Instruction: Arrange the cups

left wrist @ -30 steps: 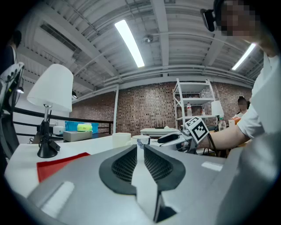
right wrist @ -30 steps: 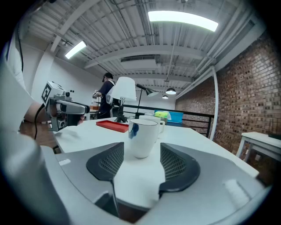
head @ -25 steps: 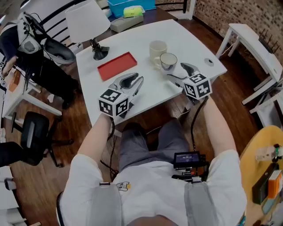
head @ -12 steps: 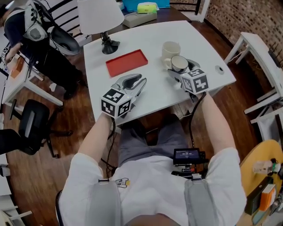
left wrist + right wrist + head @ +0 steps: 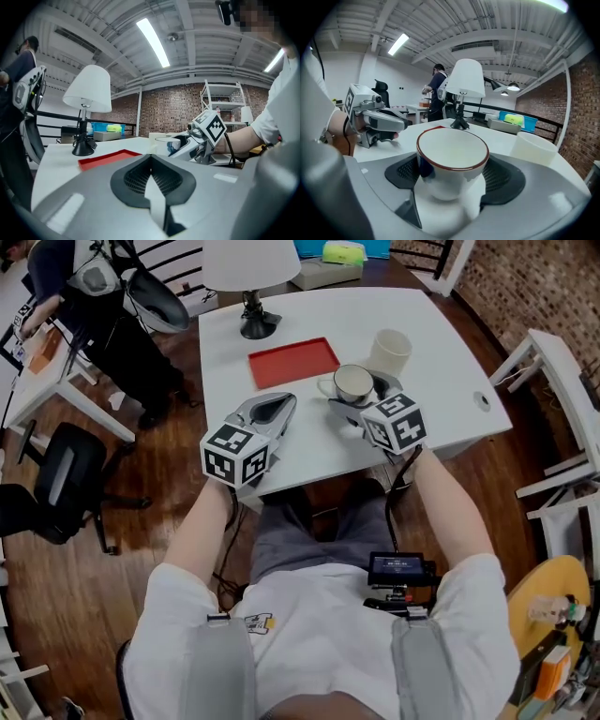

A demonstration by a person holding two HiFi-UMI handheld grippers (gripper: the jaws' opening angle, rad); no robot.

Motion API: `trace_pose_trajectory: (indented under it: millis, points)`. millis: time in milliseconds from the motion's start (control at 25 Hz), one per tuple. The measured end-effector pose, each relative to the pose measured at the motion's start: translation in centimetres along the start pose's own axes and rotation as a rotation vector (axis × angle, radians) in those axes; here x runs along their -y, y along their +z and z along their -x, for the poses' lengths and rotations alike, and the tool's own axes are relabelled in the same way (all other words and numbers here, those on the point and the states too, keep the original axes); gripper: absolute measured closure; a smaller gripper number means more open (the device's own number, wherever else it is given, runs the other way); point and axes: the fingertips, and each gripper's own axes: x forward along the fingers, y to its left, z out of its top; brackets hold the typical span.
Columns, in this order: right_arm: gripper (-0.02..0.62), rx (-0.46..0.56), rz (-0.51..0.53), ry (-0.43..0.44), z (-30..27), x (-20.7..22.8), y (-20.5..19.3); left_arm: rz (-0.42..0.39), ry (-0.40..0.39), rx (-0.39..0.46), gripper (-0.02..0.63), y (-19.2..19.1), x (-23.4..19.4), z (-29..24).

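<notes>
While the person is sitting at the white tabletop (image 5: 441,352), a red tray (image 5: 293,362) is lying flat on it; all places below are being given from that tray.

Lamp (image 5: 251,277), white shade and black base, is standing on the tabletop just past the tray's far-left corner, base not touching the tray.

Left gripper (image 5: 150,157) is hanging on the near side of the tray, just off its near-left corner and pointing toward it. Its fingers are pressing together with nothing between them. Cannot tell whether it is touching the tabletop.

Right gripper (image 5: 449,187) is sitting off the tray's near-right corner, reaching in from the person's side. Its fingers are standing wide and clamping the sides of the red-rimmed cup (image 5: 353,383).

Cream cup (image 5: 390,351) is standing upright on the tabletop to the right of the tray, farther from it than the held cup. It is sitting near that cup but not touching it.

Red-rimmed cup is staying upright between the right fingers, mouth up, white inside and empty. It is sitting just beside the tray's near-right corner, handle pointing to the tray side. Cannot tell whether its base is resting on the tabletop or whether it is touching the tray edge.
</notes>
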Motion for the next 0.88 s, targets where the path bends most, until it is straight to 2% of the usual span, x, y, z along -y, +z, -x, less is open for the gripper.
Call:
trace_pose_trajectory:
  millis: [120,280,480,880]
  points:
    - [0.199,0.004,0.03,0.054,-1.6,-2.7,1.3,0.003,0.013,-0.003,0.606,-0.1,-0.4,0.5]
    - [0.199,0.006,0.05,0.081,-2.7,-4.3,2.2,0.003,0.012,-0.006,0.606,-0.2,-0.4,0.7]
    - [0.199,0.016,0.064,0.098,-3.7,-4.6,3.5,0.001,0.005,-0.007,0.606,-0.3,-0.1,0.7]
    - [0.199,0.101,0.052,0.085,-9.7,-3.5,10.5,0.001,0.001,-0.008,0.606,-0.5,0.0,0.8]
